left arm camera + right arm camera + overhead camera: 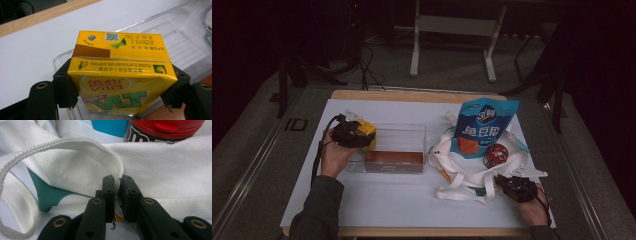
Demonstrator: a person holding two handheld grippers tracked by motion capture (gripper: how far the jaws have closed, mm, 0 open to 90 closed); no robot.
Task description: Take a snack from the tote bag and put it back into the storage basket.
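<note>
At the left, my left gripper (357,134) is clamped across the sides of a yellow drink carton (120,75), holding it over the near left end of a clear plastic bin (412,131). The carton looks light and stiff but crushable, so I judge a gentle side grip best. To the right lies a white canvas tote bag (462,172), soft and floppy, bearing a blue snack pouch (484,127) and a red-lidded can (495,155). My right gripper (512,186) has its jaws pinched together on the bag's edge. Everything rests on a white sheet (402,200) over a wooden table (412,95); beyond is a dim room with grey floor.
</note>
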